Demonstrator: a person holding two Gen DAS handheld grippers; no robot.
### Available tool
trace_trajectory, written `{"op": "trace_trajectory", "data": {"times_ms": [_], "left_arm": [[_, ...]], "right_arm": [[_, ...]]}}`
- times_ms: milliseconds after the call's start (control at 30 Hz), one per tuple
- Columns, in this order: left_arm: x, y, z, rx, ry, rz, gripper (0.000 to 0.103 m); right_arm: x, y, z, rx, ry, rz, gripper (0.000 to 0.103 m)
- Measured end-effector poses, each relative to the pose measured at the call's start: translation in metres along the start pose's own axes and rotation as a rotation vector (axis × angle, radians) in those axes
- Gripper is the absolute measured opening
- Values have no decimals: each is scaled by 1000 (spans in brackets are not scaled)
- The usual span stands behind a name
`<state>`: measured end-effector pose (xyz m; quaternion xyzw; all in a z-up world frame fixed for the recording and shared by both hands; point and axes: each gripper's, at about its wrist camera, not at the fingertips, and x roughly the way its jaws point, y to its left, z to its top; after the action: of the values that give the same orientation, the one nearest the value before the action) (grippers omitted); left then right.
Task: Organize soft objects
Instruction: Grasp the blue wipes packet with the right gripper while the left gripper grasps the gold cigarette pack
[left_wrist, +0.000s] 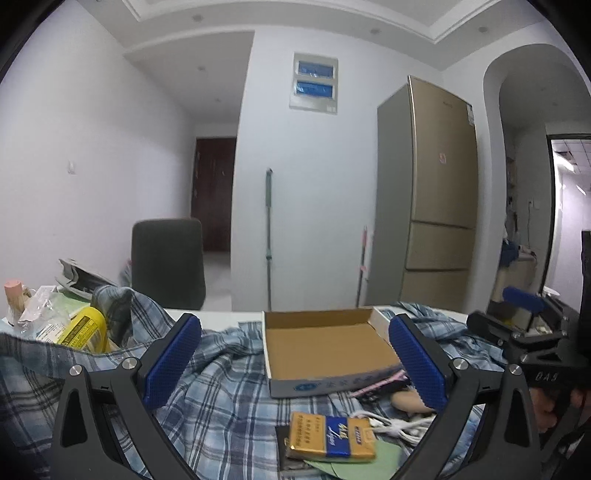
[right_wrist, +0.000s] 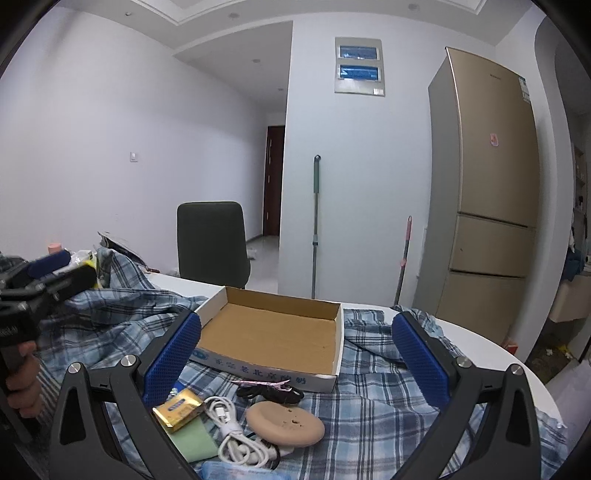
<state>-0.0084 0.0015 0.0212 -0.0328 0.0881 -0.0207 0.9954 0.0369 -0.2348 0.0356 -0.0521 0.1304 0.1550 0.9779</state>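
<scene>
I'm hovering both tongs, left and right, spread apart and empty, over the crumpled blue plaid cloth draped across the white surface under the open cardboard box; pre-grasp, next probably pinching a fold.

Cardboard box sits on shirt spread over table ahead of my fingers. Before box – pack at left, cable in middle, round pad at right. Behind table – chair, fridge far right.
</scene>
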Motion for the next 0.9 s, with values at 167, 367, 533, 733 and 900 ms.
{"op": "trace_trajectory", "data": {"times_ms": [167, 367, 533, 733, 900], "left_arm": [[-6, -3, 14, 14, 99, -5, 103], [-10, -1, -1, 9, 193, -9, 103], [-6, 0, -23, 24, 295, -15, 103], [1, -13, -44, 117, 352, -8, 103], [8, -13, -49, 108, 390, -27, 103]], "right_arm": [[-5, 4, 7, 9, 171, 11, 103], [17, 0, -38, 101, 482, 106, 103], [37, 8, -77, 73, 620, 106, 102], [51, 14, -92, 58, 698, 117, 102], [62, 18, -96, 61, 747, 143, 97]]}}
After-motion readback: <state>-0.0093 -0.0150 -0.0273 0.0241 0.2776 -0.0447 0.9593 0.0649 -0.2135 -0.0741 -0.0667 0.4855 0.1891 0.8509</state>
